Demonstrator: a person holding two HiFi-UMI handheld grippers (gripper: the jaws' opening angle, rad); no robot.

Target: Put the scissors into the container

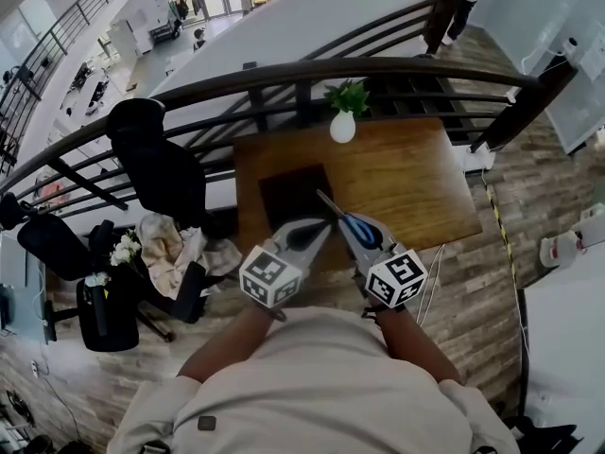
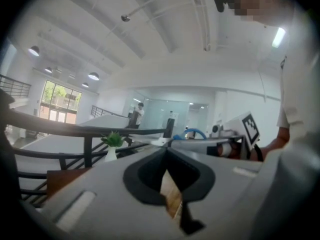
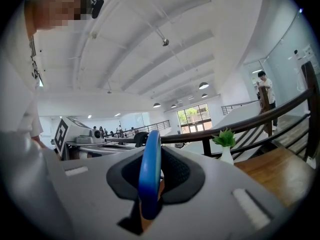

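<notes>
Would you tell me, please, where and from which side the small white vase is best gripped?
Probably at the narrow neck of the vase, just under the leaves, coming level from the near side of the table: it stands upright at the far edge, with the railing behind.

Your left gripper: jaws closed tip to tip, nothing between them | hollow behind the tips: you see wooden desk through it | beyond the jaws, to their left: potted plant in a white vase, dark railing behind it | right of the jaws: your right gripper, level, with the blue loop of the scissors showing above it
</notes>
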